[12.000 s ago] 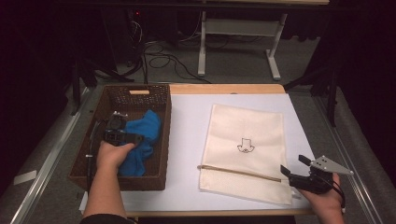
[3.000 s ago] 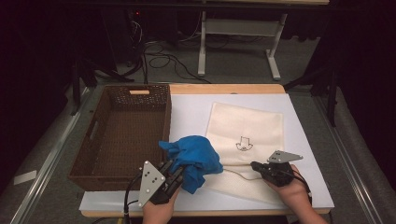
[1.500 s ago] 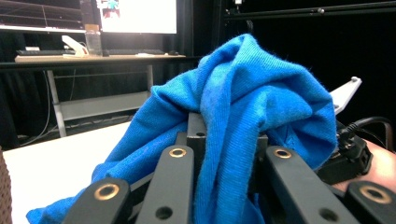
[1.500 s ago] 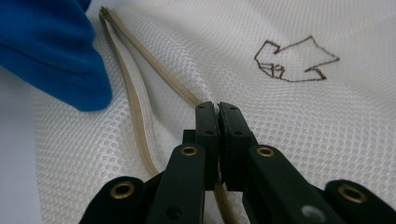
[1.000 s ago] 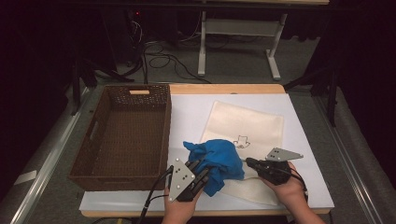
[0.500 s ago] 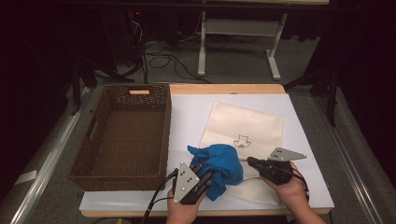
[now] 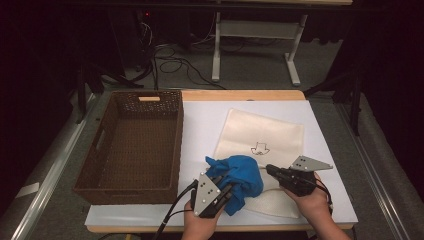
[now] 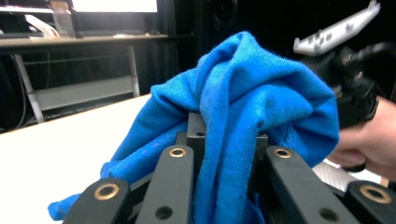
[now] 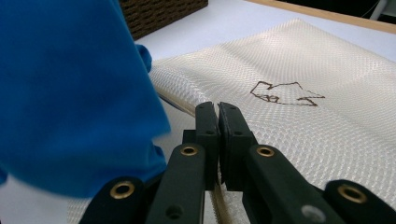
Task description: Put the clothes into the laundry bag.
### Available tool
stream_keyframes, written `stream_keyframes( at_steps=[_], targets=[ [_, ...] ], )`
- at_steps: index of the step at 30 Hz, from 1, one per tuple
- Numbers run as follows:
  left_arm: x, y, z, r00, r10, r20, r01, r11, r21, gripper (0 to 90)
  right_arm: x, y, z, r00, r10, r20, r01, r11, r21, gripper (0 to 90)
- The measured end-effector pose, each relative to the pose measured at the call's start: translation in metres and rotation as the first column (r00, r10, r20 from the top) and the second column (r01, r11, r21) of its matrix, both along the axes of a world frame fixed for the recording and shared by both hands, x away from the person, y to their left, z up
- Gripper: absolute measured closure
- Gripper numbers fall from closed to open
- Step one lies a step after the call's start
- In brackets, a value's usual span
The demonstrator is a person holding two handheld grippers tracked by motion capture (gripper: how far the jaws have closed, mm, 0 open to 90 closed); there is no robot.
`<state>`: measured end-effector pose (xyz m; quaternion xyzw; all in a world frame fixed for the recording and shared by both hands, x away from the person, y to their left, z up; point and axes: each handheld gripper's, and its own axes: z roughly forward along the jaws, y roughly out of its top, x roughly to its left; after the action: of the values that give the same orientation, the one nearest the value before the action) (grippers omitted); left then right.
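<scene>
Surface: white table top (image 7: 200,125) with a wooden far edge, dark room and desk legs lying beyond it.
Basket: brown woven basket (image 7: 131,145) sitting well to the left of the left gripper, on the table's left part.
Left gripper: left gripper (image 7: 216,189) is pointing up and to the right from the near edge, its jaws pinching a fold of the cloth between them, nearly closed.
Blue cloth: blue cloth (image 7: 239,176) is hanging bunched over the left gripper's jaw tips, between the two grippers, its right side just beside the right gripper; it is lying partly over the bag's near left corner.
Mesh bag: cream mesh bag (image 7: 270,137) with a small dark drawing is lying flat ahead of the right gripper.
Right gripper: right gripper (image 9: 218,122) is pointing left towards the cloth, jaws pressed together at the bag's near edge; whether they are pinching that edge cannot be told.
</scene>
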<state>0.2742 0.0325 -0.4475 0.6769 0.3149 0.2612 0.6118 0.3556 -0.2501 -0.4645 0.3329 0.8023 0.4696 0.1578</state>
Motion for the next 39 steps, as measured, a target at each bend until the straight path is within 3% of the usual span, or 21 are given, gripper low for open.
stream_keyframes(
  at_steps=[4, 11, 16, 19, 26, 30, 33, 37, 39],
  targets=[
    [0.006, -0.011, -0.01, 0.9997, -0.015, -0.02, 0.015, 0.9996, 0.024, 78.8, 0.0, -0.002, 0.002, 1.0, -0.002, -0.001, 0.002, 1.0, 0.021, 88.5],
    [0.018, -0.032, -0.035, 0.9937, -0.041, -0.104, 0.048, 0.9968, 0.065, 78.1, 0.0, -0.003, 0.006, 0.9999, 0.002, 0.012, -0.003, 0.999, 0.041, 88.5],
    [0.029, -0.047, -0.048, 0.9867, -0.058, -0.152, 0.068, 0.996, 0.059, 78.0, 0.0, -0.004, 0.006, 0.9999, 0.003, 0.013, -0.003, 0.999, 0.043, 88.6],
    [0.034, -0.05, -0.053, 0.9844, -0.054, -0.168, 0.066, 0.9955, 0.067, 77.9, -0.001, -0.005, 0.005, 1.0, 0.0, 0.009, 0.0, 0.999, 0.048, 88.6],
    [0.043, -0.056, -0.066, 0.9764, -0.025, -0.214, 0.055, 0.9894, 0.134, 77.8, -0.002, -0.005, 0.006, 0.9997, 0.008, 0.024, -0.009, 0.999, 0.053, 88.6],
    [0.049, -0.058, -0.069, 0.9707, -0.012, -0.24, 0.045, 0.99, 0.134, 77.0, -0.003, -0.005, 0.007, 0.9997, 0.007, 0.024, -0.009, 0.998, 0.06, 88.6],
    [0.048, -0.057, -0.068, 0.9692, -0.009, -0.246, 0.041, 0.9912, 0.126, 72.4, -0.003, -0.005, 0.007, 0.9995, 0.01, 0.031, -0.012, 0.999, 0.051, 88.6],
    [0.042, -0.052, -0.062, 0.97, -0.003, -0.243, 0.031, 0.9932, 0.112, 55.6, -0.004, -0.006, 0.006, 0.9996, 0.009, 0.027, -0.01, 0.998, 0.056, 88.6],
    [0.039, -0.049, -0.059, 0.9623, -0.014, -0.272, 0.038, 0.9958, 0.083, 45.1, -0.005, -0.005, 0.006, 0.9996, 0.01, 0.026, -0.011, 0.998, 0.057, 88.6]
  ],
)
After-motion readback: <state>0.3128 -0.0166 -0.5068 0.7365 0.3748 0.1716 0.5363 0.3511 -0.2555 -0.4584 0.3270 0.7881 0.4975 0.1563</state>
